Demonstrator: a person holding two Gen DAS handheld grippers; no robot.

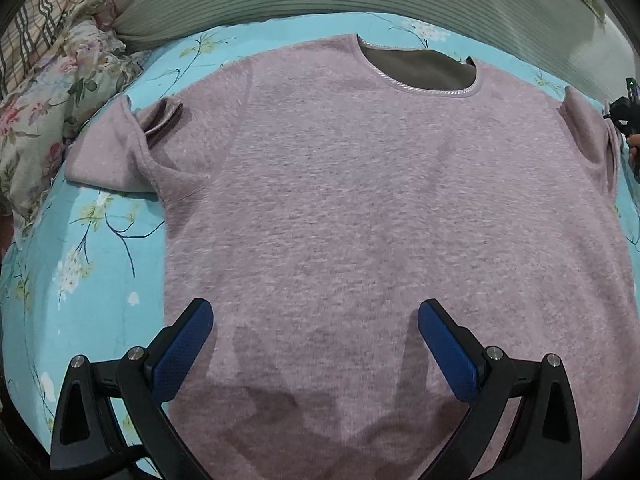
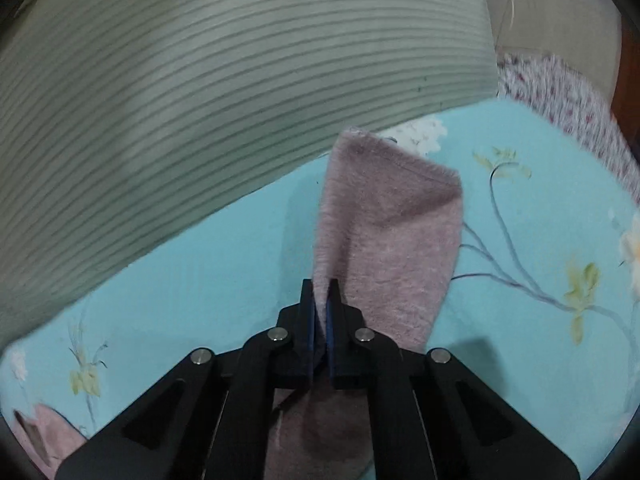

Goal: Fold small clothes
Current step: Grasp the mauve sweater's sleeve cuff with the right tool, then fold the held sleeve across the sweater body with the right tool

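A fuzzy mauve short-sleeved top (image 1: 360, 208) lies flat on a turquoise floral bedsheet (image 1: 100, 248), neckline away from me. My left gripper (image 1: 316, 316) hovers open over its lower part, blue pads wide apart with nothing between them. The top's left sleeve (image 1: 120, 152) is partly folded over. In the right wrist view my right gripper (image 2: 320, 300) is shut on the top's other sleeve (image 2: 384, 232), which rises from the jaws with its hem toward the far side. That gripper and a hand (image 1: 628, 128) show at the left wrist view's right edge.
A ribbed grey-green cushion (image 2: 200, 100) runs along the far side of the bed. Floral and plaid bedding (image 1: 48, 80) is bunched at the far left. A speckled pink fabric (image 2: 568, 112) lies at the far right.
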